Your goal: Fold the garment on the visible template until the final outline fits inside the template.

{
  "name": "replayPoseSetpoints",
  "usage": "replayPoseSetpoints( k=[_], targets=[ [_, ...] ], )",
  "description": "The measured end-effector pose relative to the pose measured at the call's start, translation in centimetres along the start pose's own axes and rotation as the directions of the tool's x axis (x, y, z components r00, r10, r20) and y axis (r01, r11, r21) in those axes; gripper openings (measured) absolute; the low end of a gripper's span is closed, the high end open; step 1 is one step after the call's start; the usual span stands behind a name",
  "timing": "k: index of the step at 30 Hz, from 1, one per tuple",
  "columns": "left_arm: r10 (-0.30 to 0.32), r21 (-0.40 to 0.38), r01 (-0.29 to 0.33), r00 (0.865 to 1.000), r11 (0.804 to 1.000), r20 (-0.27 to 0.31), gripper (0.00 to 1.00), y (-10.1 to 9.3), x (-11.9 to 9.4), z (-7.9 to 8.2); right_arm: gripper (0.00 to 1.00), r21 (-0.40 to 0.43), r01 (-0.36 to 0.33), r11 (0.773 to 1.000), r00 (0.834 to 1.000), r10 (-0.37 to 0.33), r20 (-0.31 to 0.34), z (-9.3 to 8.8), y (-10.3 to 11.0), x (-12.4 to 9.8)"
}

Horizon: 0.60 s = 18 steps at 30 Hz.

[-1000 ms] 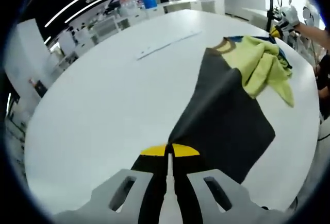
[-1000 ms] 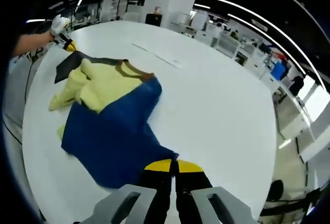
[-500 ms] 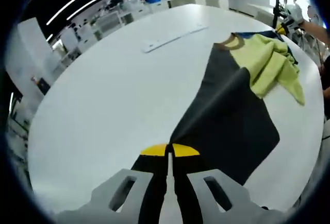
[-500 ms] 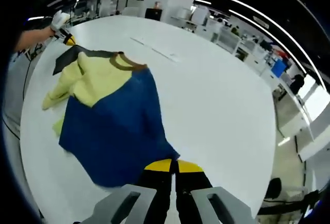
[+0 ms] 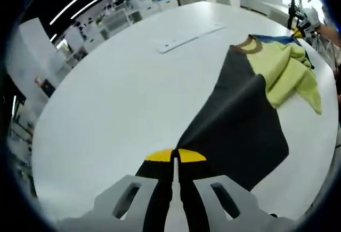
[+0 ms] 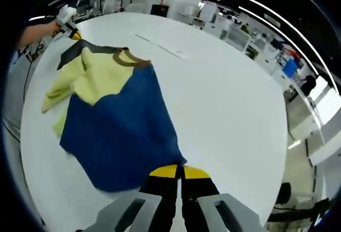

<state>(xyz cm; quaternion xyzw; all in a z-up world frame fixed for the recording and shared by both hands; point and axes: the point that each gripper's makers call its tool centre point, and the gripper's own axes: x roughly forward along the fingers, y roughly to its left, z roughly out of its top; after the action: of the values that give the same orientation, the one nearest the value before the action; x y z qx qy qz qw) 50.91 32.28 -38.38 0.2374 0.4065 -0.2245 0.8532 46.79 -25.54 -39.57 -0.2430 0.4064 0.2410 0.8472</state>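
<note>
Left gripper view: left gripper point(image 5: 174, 160) clamped on garment's point(image 5: 234, 120) dark corner.
Right gripper view: right gripper point(image 6: 180, 169) pinching garment's blue hem.
Tabletop point(image 6: 224, 98): white, garment spread.

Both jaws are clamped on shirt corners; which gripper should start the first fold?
Probably the right gripper: it holds the shirt by its flat blue side, while the left gripper holds the black side, nearest the bunched yellow sleeve.
</note>
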Motion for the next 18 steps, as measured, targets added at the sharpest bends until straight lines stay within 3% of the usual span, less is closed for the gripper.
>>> replayPoseSetpoints(
  k=[10,18],
  targets=[
    [0.012,0.01,-0.012,1.0,1.0,0.006,0.0,0.9,0.1,1.5,0.0,0.019,-0.003,1.0,1.0,0.003,-0.017,-0.2,0.0,0.2],
    [0.0,0.0,0.0,0.999,1.0,-0.032,0.0,0.4,0.5,0.2,0.0,0.037,0.004,0.999,1.0,-0.004,-0.019,-0.2,0.0,0.4]
  ],
)
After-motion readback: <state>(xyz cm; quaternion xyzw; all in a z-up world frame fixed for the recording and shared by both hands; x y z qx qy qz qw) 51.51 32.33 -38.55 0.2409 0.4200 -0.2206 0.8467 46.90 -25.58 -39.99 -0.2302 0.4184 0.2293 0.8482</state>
